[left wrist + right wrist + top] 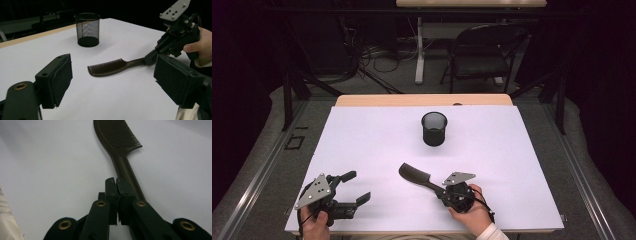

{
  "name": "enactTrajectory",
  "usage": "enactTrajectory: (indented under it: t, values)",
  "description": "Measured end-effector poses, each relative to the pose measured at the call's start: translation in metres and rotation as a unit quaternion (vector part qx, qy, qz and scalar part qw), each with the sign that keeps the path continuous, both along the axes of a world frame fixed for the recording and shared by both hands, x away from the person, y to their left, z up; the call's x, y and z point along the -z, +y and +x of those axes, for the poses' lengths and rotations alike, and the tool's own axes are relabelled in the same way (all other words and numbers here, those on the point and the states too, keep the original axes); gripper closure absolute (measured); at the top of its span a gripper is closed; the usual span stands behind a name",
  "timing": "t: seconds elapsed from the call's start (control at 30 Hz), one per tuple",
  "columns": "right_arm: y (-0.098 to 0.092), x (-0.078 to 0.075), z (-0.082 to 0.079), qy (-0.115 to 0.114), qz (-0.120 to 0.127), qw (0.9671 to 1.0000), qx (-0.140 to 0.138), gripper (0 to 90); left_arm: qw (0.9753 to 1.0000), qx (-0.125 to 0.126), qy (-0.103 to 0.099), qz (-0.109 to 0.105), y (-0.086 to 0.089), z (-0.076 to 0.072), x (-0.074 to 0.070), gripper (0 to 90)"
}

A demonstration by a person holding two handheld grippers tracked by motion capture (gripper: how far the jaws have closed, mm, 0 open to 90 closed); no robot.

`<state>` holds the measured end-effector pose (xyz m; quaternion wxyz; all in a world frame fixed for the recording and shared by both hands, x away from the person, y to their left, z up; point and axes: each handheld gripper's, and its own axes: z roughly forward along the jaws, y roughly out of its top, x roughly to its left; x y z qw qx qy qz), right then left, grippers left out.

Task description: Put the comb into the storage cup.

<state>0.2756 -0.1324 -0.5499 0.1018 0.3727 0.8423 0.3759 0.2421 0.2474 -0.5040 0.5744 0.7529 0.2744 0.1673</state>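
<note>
Right gripper view: fingers (125, 195) of the right gripper (447, 191) clenched on the handle end of the dark brown plastic comb (414, 176), lying on the white surface (512, 150). Left gripper (357, 187) spread, empty. Risk: the end-only grip lets the comb pivot, missing the black mesh cup (434, 128).

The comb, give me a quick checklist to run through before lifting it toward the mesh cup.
1. Right tool shut on the comb handle: ok.
2. Grip sits at the handle's end, so the comb may droop: cannot tell how firm.
3. Mesh cup upright, mouth open: ok.
4. White table between comb and cup bare: ok.
5. Left tool open and off to the side, apart from the comb: ok.
</note>
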Motion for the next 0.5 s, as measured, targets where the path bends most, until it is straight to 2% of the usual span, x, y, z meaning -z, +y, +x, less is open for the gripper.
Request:
enactTrajectory:
  t: [0.5]
  values:
    - [-0.0022,-0.0068,-0.0017,-0.011,0.012,0.9999,-0.005,75.9,1.0,0.001,0.001,-0.002,0.0001,0.0003,0.0004,15.5]
